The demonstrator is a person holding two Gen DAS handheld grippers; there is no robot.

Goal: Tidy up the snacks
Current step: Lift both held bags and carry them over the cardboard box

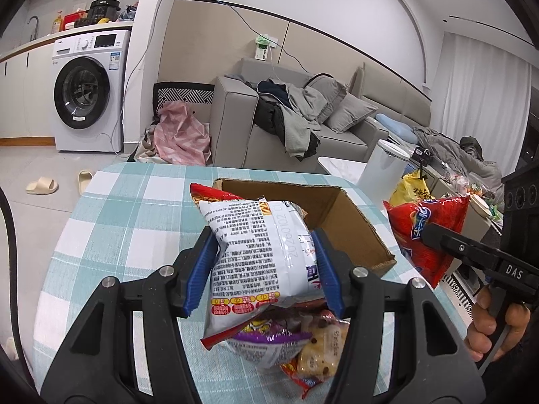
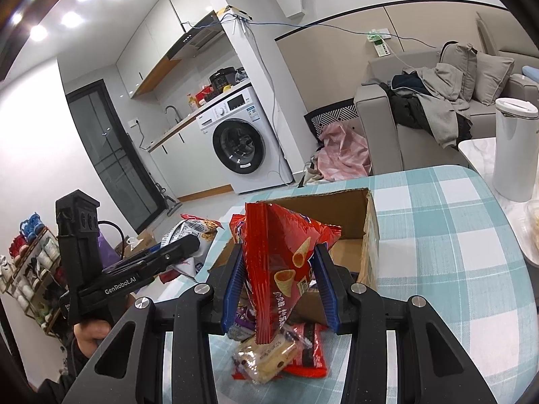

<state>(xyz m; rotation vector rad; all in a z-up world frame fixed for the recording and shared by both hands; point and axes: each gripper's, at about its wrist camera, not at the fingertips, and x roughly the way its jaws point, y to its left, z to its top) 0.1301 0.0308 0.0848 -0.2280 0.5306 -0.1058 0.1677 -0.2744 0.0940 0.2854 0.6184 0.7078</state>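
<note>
left gripper (image 1: 266,269) grips white bag (image 1: 259,252) | cardboard box (image 1: 337,215) open, just ahead

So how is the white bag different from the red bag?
The white bag shows a back full of small black print, while the red bag shows pictures of cone snacks. The white bag is in the left hand-held gripper, the red bag in the right hand-held gripper. The white bag looks puffy; the red bag stands taller and creased. Both are held up above the snack pile, near the box.
</note>
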